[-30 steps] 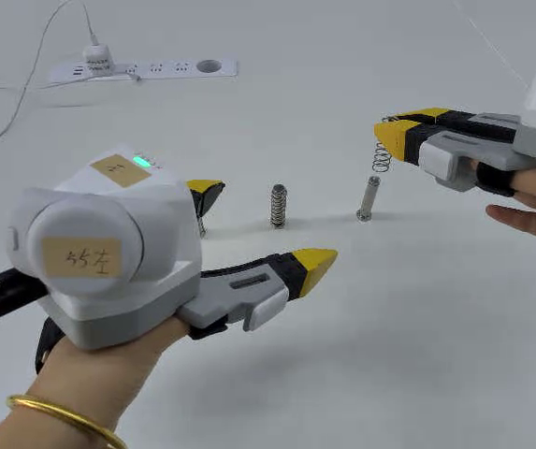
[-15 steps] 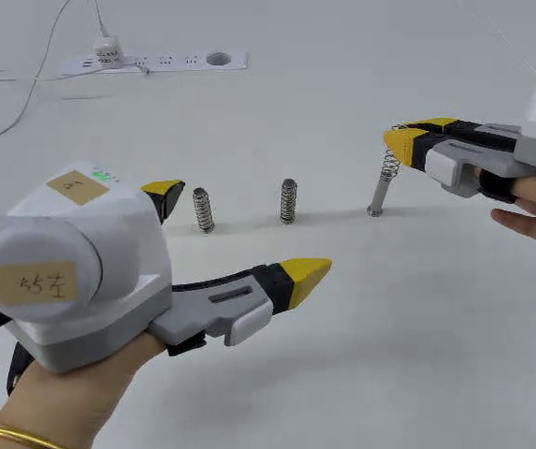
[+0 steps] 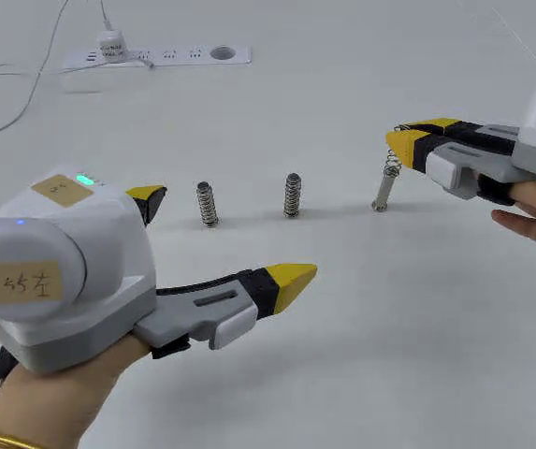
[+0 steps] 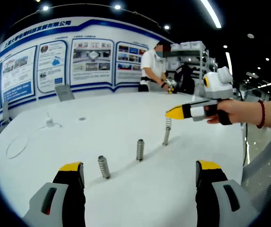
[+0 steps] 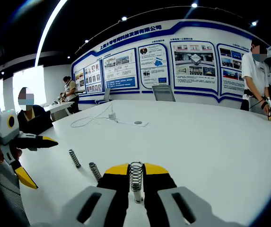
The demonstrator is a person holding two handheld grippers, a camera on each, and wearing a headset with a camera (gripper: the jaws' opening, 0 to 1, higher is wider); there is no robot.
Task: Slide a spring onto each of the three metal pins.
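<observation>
Nearest, the left claw [image 3: 221,236] hovers over the white desk [image 3: 361,355], its jaws spread wide and empty. Just beyond it stand two upright metal pins, the left pin [image 3: 208,204] and the middle pin [image 3: 292,195], each already wearing a spring. Further right, the right claw [image 3: 403,142] pinches a spring [image 3: 391,166] at the top of the tilted third pin [image 3: 380,195]. A power strip [image 3: 155,57] lies farthest back.

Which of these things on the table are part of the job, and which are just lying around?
Job: left pin wearing its spring, middle pin wearing its spring, third pin, spring held by the right tool.
Lying about: power strip, charger.
</observation>
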